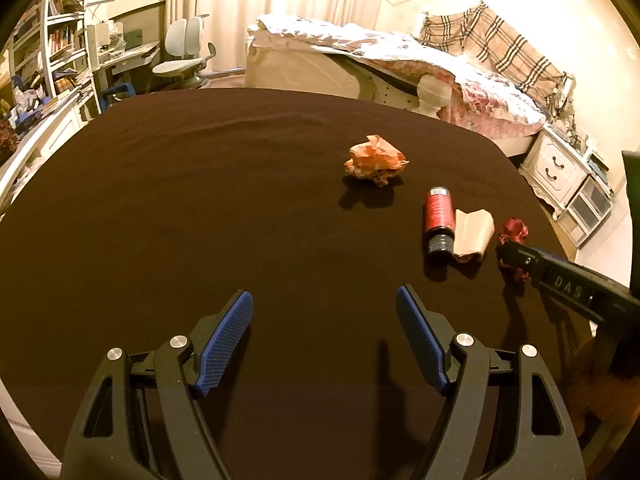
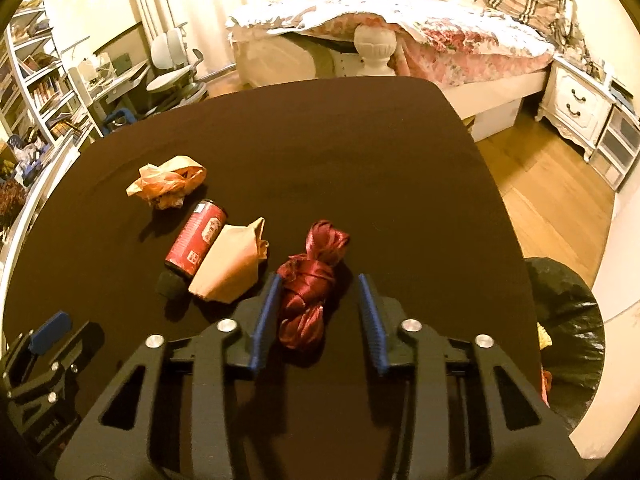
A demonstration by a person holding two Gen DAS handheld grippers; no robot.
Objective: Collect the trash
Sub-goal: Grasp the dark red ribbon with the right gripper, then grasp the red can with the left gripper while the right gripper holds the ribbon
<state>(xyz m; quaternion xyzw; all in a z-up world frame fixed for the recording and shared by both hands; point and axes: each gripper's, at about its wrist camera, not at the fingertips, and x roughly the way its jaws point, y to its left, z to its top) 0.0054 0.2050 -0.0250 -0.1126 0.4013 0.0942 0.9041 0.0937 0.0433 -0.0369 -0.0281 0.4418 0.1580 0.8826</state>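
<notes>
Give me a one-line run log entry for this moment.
left gripper: open, empty | right gripper: open, straddling red ribbon bundle | on table: red can, tan paper, orange wrapper

left tongs [image 1: 324, 312] gape wide; right tongs [image 2: 318, 280] narrower, both angled down.

bed [image 2: 460, 40] | office chair [image 1: 180, 60] | bookshelf [image 1: 60, 40] | nightstand [image 2: 576, 100] | curtain [image 1: 260, 8]

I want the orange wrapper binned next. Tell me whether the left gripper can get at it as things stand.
Probably yes. The left gripper is open and empty, and only bare dark tablecloth lies between it and the crumpled orange wrapper. The red bottle lies off to the side.
</notes>
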